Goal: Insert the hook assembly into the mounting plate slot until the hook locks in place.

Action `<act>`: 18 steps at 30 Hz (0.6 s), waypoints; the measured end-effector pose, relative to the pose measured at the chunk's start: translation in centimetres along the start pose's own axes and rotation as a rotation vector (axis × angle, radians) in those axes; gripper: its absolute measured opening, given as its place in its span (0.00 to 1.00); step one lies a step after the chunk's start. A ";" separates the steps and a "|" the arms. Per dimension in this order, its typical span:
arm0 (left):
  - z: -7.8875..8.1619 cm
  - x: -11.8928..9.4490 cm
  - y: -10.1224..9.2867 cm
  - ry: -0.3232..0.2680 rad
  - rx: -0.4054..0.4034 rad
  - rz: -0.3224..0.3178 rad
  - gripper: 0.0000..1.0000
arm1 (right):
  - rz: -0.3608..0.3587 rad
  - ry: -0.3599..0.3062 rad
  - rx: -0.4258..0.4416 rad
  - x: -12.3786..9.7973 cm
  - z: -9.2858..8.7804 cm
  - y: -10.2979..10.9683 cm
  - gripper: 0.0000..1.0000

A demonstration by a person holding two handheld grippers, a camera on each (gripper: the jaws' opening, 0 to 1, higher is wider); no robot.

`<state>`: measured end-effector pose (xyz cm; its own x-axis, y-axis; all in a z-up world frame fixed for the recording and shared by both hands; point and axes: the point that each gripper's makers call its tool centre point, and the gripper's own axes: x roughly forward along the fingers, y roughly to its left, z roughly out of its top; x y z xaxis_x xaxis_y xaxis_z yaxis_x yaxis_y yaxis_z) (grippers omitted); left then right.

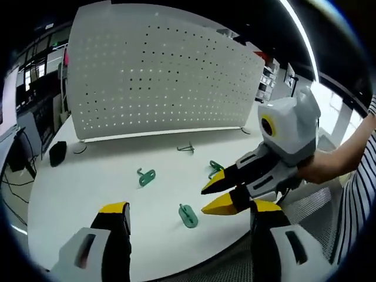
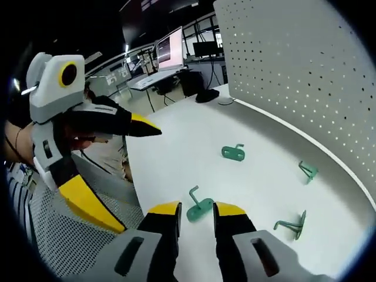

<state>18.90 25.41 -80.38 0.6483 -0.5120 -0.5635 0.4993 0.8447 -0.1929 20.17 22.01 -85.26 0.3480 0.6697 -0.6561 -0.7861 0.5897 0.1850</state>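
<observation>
With right gripper [image 2: 197,212] jaws narrowly parted astride the nearest green hook [image 2: 200,207] lying flat on the white table [image 2: 176,164], and left gripper [image 1: 185,214] jaws spread wide and empty, close squarely on the hook's base before lifting toward the pegboard [image 2: 294,70].

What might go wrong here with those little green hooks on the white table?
The green plastic hook just ahead of the right gripper lies close to the white table's edge, so a clumsy nudge could push it off. The jaws are only narrowly parted, so they might miss or skid the hook instead of gripping it.
</observation>
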 end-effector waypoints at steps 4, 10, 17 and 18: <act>0.0 0.2 0.1 -0.003 -0.026 0.003 0.94 | 0.006 -0.004 0.026 0.3 0.4 -0.6 0.18; -0.2 0.1 0.1 0.011 -0.013 0.002 0.92 | 0.030 0.025 0.022 1.7 0.5 -0.1 0.17; -0.2 0.2 -0.3 0.011 -0.016 -0.019 0.95 | 0.065 0.068 0.004 3.0 0.1 0.3 0.16; -0.3 0.2 -0.3 0.015 -0.015 -0.019 0.95 | 0.070 0.080 -0.001 3.2 0.0 0.3 0.16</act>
<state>18.73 25.07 -80.68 0.6300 -0.5254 -0.5718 0.5024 0.8373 -0.2158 21.01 24.36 -87.33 0.2507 0.6711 -0.6977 -0.8074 0.5425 0.2318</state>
